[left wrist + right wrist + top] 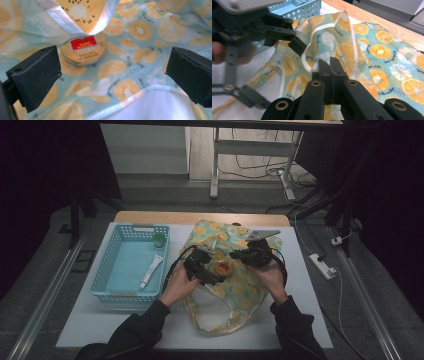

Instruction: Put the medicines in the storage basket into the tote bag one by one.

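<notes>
- Pinching the rim of the fruit-print bag (235,285), my right gripper (329,65) had its jaws pressed together on the fabric, holding the mouth lifted.
- My left gripper (112,72) hung at the bag's mouth, jaws spread wide with nothing between them.
- A round tin (83,48) with a red label lay inside the bag, on the lining.
- A blue basket (107,270) stood left of the bag, holding a white tube (151,270).

Glossy printed cloth bag (235,285), shiny metal tin (83,51), perforated plastic basket (107,270), wooden table edge (200,217)
</notes>
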